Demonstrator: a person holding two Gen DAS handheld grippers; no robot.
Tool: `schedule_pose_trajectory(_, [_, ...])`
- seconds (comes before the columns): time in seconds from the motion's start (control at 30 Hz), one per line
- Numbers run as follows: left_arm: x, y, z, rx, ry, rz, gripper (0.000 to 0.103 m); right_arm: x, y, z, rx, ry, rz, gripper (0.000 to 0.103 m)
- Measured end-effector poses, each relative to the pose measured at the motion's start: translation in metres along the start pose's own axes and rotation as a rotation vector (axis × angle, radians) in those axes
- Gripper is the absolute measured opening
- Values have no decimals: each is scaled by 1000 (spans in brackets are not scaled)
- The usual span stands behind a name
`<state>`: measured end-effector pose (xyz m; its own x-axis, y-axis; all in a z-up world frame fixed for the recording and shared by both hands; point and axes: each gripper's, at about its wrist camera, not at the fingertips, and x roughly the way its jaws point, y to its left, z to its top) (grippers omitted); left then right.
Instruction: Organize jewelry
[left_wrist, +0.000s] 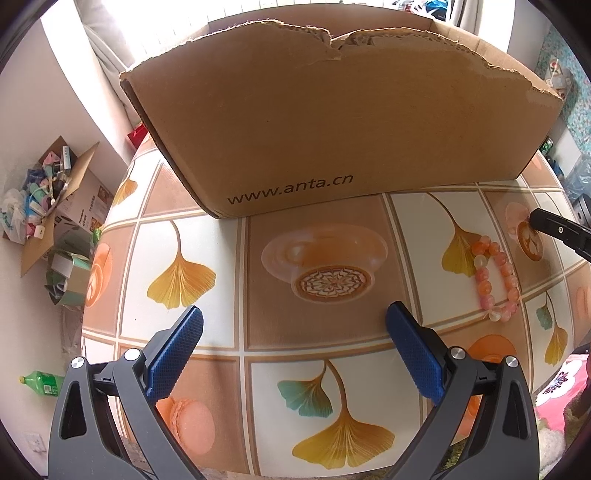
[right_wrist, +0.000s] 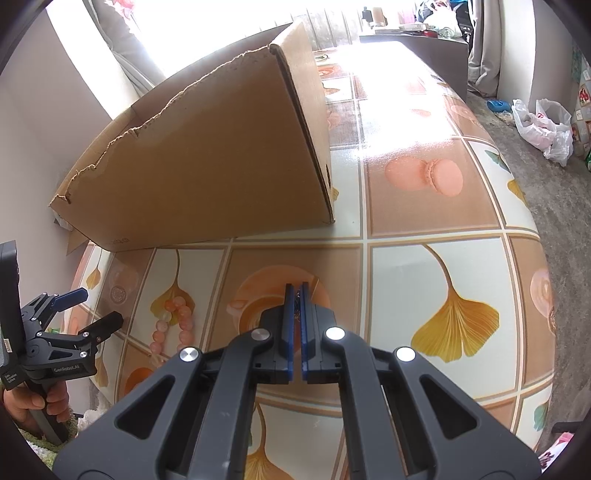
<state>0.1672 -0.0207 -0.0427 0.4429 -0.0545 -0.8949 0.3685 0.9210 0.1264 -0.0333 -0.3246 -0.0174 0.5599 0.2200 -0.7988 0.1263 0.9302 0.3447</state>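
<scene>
A pink and orange bead bracelet lies on the patterned tablecloth, to the right of my left gripper, which is open and empty above the cloth. It also shows in the right wrist view, left of my right gripper. The right gripper is shut, with a thin chain-like piece showing between its pads; what it is I cannot tell. A torn cardboard box stands behind, open at the top; it also shows in the right wrist view.
The table edge curves round at left and right. On the floor left are a box of clutter and a green bottle. A white plastic bag lies on the floor at right.
</scene>
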Motion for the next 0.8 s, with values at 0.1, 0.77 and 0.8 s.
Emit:
schedule_pose_trajectory(0.1, [6,-1,12,1,-1,9,97,0,-1,0,-2,-2,7,2])
schedule_pose_trajectory(0.77, [-8,-10,71,30,-232,-234,91,-1,-4,-3,-4,-48,36,2])
schedule_pose_trajectory(0.8, [-7,-15,76,47,-245,-245,88,-1,-4,-4,-7,-51,37,2])
